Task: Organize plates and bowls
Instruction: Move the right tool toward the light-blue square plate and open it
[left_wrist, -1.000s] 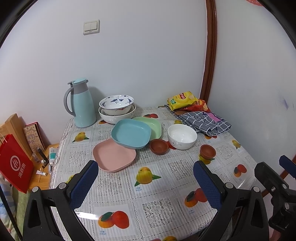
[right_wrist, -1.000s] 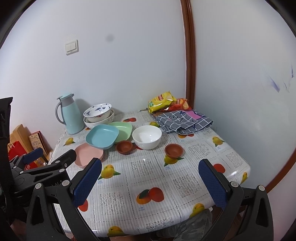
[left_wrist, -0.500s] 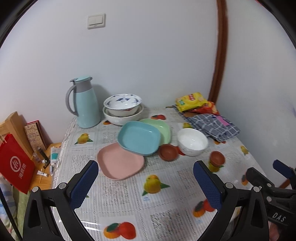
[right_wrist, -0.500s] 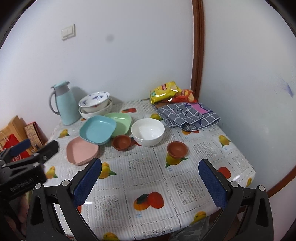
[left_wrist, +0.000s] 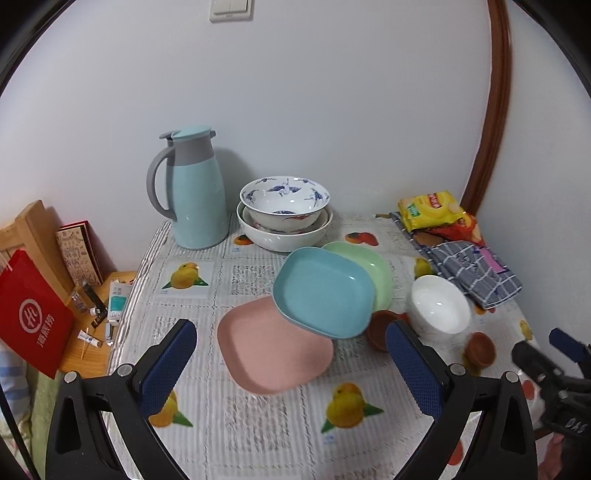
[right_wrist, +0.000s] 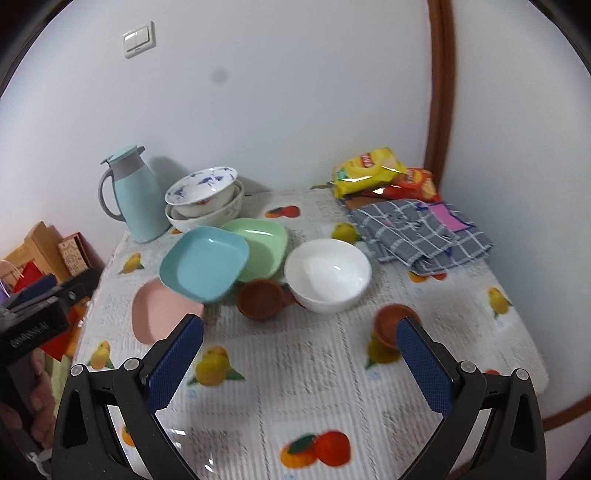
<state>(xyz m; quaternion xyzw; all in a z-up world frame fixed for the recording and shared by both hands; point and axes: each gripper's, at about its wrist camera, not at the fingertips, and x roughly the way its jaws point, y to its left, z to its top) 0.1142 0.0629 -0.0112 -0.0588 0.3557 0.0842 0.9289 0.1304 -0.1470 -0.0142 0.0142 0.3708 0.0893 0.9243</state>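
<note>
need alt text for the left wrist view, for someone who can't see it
An open left gripper hovers above a fruit-print table, facing a pink plate overlapped by a tilted blue plate and a green plate. Behind stand stacked patterned bowls and a teal jug; a white bowl sits right.

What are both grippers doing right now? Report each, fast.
Left gripper: open, holding nothing, above the pink plate.
Right gripper: open, holding nothing, above the table.
</note>
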